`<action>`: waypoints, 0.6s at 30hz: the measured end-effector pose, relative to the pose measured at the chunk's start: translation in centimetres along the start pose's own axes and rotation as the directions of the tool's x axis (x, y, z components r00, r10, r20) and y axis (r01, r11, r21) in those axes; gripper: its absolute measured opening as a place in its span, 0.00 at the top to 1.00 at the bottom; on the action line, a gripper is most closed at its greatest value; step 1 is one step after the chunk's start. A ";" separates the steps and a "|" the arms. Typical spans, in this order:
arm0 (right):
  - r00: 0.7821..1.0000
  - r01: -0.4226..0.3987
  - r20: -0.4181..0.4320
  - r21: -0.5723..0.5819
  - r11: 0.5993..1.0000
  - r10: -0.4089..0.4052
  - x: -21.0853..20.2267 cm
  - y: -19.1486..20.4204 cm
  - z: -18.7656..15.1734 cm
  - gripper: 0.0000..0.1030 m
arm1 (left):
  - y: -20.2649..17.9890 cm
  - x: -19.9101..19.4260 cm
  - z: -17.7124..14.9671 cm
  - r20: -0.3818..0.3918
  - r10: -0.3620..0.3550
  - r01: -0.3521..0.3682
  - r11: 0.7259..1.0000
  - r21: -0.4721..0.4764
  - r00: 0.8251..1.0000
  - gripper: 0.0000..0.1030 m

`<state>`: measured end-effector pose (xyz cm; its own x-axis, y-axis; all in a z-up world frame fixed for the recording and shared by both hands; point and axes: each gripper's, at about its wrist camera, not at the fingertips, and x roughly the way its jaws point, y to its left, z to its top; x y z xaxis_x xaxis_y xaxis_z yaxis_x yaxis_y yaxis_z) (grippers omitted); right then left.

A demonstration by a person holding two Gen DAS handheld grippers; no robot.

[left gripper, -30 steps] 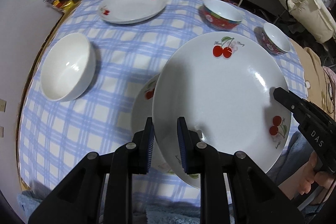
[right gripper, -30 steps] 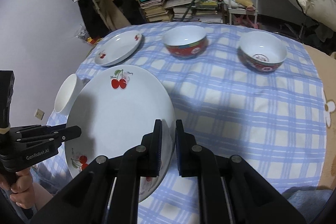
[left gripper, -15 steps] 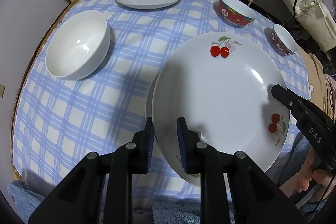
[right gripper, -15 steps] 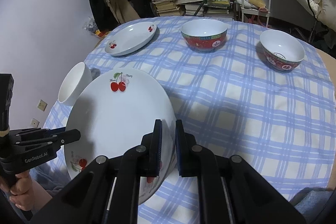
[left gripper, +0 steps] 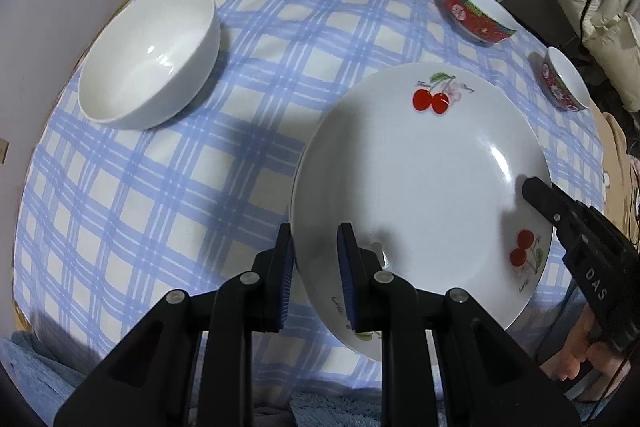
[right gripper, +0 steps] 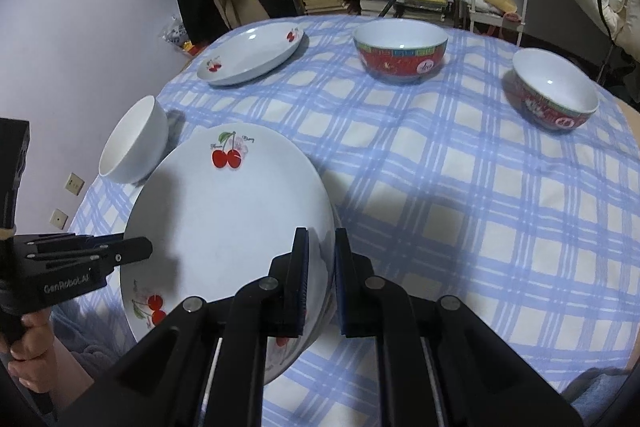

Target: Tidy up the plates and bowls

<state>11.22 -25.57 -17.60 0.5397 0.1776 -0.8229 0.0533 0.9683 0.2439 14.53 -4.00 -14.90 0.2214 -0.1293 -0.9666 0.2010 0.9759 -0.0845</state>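
You see cherry plate (left gripper: pixel 420 187) glossy glazed ceramic; white bowl (left gripper: pixel 152 55) same shine; checked cloth (left gripper: pixel 160 187) matt woven over worktop; your hand-held gripper pads (left gripper: pixel 347 279) ribbed blue.

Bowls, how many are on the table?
3: a white bowl on the left, a red bowl at the back, another red bowl on the right.

Dim overhead light, soft shadows, fisheye-warped edges.
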 end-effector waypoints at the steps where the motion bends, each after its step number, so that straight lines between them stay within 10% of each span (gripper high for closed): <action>1: 1.000 0.005 -0.003 -0.006 1.000 -0.005 0.1 0.1 -0.1 0.87 | 0.1 0.2 0.0 -0.004 0.007 -0.007 1.000 -0.002 1.000 0.80; 18: 0.997 0.083 -0.006 -0.033 0.996 -0.083 1.6 1.2 -1.5 0.87 | 1.0 2.3 0.7 -0.052 -0.007 0.005 0.999 -0.054 0.999 0.80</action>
<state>10.91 -23.91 -19.36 0.5283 0.0974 -0.8434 0.0705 0.9849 0.1580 15.91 -3.42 -17.02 0.1698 -0.1271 -0.9772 0.1499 0.9834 -0.1019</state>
